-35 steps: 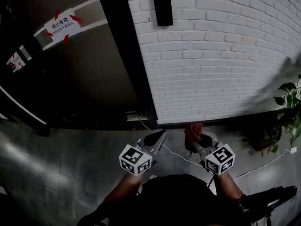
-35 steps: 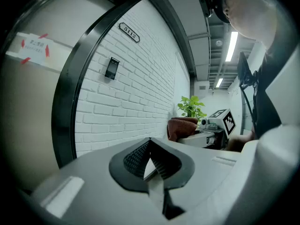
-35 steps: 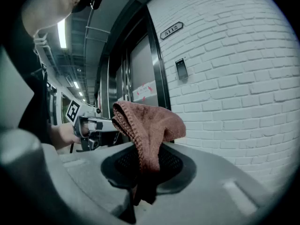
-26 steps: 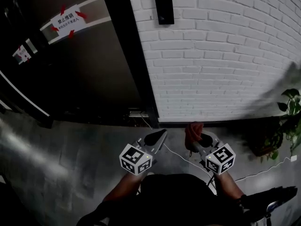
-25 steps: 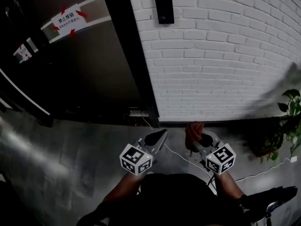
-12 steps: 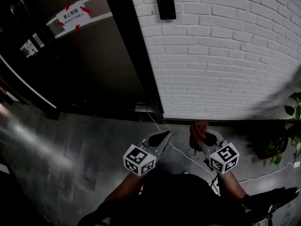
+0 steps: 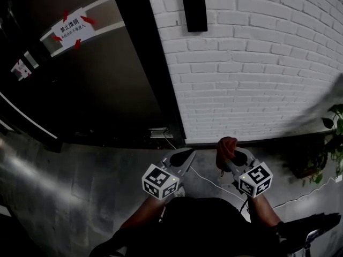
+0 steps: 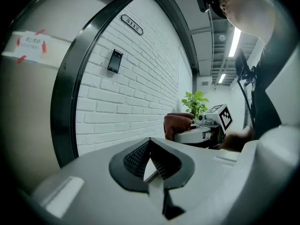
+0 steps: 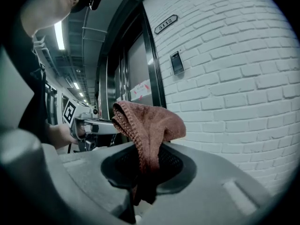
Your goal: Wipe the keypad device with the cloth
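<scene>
The keypad device (image 7: 194, 11) is a black upright box fixed high on the white brick wall; it also shows small as the keypad device (image 8: 114, 61) and the keypad device (image 9: 176, 62). A reddish-brown cloth (image 9: 146, 123) sticks up from my right gripper (image 9: 143, 161), which is shut on it. In the head view the cloth (image 7: 225, 146) and right gripper (image 7: 231, 157) sit low, well below the device. My left gripper (image 7: 183, 158) is beside it, shut and holding nothing, as the left gripper (image 8: 150, 159) view confirms.
A dark door frame (image 7: 144, 63) runs left of the brick wall (image 7: 257, 74), with a taped paper notice (image 7: 68, 29) on the door. A potted plant (image 7: 333, 130) stands at the right. A white cable (image 7: 214, 183) lies on the grey floor.
The view has shifted, so the keypad device sits slightly more to the right and closer. Both grippers stay low, side by side, with the cloth still held.
</scene>
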`<state>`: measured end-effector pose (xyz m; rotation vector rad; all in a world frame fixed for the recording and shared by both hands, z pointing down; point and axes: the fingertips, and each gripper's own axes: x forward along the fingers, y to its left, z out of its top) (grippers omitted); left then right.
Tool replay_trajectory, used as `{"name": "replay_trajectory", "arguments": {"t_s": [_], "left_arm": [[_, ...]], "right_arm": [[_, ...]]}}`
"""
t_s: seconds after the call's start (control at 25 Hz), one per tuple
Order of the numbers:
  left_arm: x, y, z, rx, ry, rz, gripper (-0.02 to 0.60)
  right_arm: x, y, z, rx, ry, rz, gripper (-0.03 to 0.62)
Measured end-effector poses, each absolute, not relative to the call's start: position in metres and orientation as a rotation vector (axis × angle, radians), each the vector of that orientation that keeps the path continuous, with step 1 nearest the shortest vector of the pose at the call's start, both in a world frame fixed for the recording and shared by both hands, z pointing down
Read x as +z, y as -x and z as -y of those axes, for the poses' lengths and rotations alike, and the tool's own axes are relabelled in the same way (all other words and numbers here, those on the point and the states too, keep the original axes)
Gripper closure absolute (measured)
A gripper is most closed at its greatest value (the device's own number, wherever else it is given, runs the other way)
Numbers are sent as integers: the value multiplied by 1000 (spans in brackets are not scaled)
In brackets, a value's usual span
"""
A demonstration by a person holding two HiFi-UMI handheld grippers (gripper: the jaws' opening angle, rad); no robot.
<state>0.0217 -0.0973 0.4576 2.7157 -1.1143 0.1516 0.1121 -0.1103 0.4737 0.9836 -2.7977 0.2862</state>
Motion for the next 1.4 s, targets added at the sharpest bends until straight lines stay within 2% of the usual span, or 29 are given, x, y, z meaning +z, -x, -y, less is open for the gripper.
{"name": "replay_trajectory", "arguments": {"t_s": [0.56, 1.04, 1.4], "left_arm": [[461, 53, 171, 169, -2836, 827, 565], [460, 53, 187, 91, -2781, 934, 565], [459, 42, 180, 69, -2745, 1012, 565]], "right_arm": [[466, -30, 164, 257, -1282, 2720, 536], [424, -40, 214, 179, -1246, 2778, 536], [326, -45, 283, -144, -1149, 2817, 536]]}}
